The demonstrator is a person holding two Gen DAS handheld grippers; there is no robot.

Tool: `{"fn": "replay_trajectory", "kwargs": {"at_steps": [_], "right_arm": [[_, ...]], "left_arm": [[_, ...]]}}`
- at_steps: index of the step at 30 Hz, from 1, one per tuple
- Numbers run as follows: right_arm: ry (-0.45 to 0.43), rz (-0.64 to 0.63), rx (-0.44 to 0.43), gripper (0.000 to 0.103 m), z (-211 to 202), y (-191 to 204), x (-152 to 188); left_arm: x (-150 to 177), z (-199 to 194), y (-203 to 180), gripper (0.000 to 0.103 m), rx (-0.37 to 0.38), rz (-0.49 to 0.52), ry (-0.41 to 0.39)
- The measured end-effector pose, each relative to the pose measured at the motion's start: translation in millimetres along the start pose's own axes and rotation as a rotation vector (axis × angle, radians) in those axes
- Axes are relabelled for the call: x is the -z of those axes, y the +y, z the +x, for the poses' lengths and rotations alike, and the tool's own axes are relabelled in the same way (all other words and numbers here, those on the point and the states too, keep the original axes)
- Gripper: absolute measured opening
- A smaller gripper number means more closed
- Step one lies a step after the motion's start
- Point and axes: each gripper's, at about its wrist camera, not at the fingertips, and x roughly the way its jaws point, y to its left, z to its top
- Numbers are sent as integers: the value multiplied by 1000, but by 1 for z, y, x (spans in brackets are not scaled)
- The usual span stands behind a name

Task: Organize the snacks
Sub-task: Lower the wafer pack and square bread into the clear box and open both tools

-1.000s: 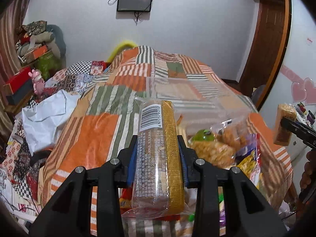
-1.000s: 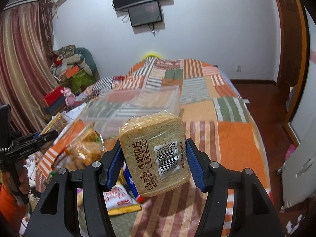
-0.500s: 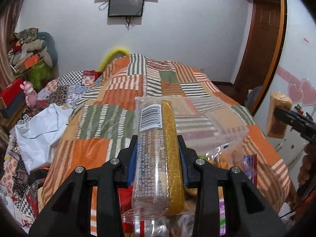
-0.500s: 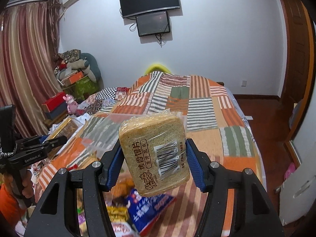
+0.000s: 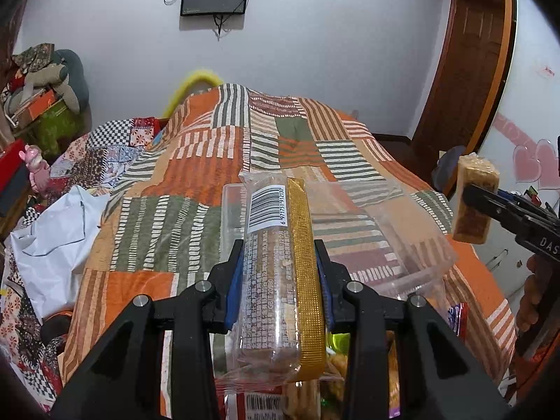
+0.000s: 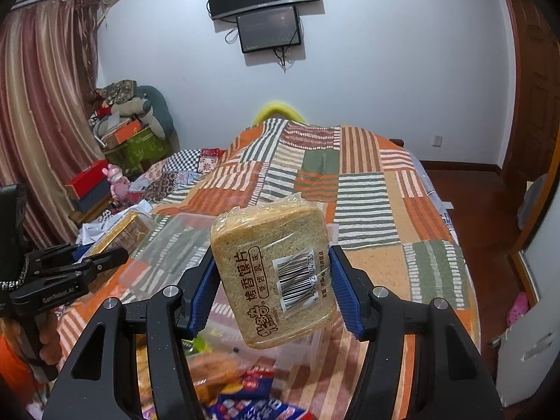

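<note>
My left gripper (image 5: 278,273) is shut on a long clear-wrapped biscuit pack (image 5: 280,273) with a gold edge strip and a barcode, held in the air. My right gripper (image 6: 273,280) is shut on a wrapped toast-slice pack (image 6: 273,273) with a barcode, also held up. A clear plastic bin (image 5: 378,231) stands on the bed just beyond and below both; it also shows in the right wrist view (image 6: 175,245). Loose snack bags (image 6: 238,385) lie below the grippers. The right gripper shows in the left wrist view (image 5: 490,206), and the left gripper in the right wrist view (image 6: 98,259).
The patchwork bedspread (image 5: 210,161) stretches toward the far wall. A white bag (image 5: 52,231) and a pink toy (image 5: 33,168) lie at the bed's left. Stacked boxes and bedding (image 6: 129,119) stand by the curtain. A wooden door (image 5: 465,70) is at the right.
Both grippers have risen and moved forward over the bed, each with its pack still held. The snack pile has dropped low in both views, and the clear bin now lies closer below.
</note>
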Motion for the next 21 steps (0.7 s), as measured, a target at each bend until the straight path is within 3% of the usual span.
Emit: {"fn": "replay_trajectory", "kwargs": {"at_steps": [21], "right_arm": [[231,-102,-32,57,65,3,4]], "left_arm": [[-8,65,-6,35,-29,80,146]]}}
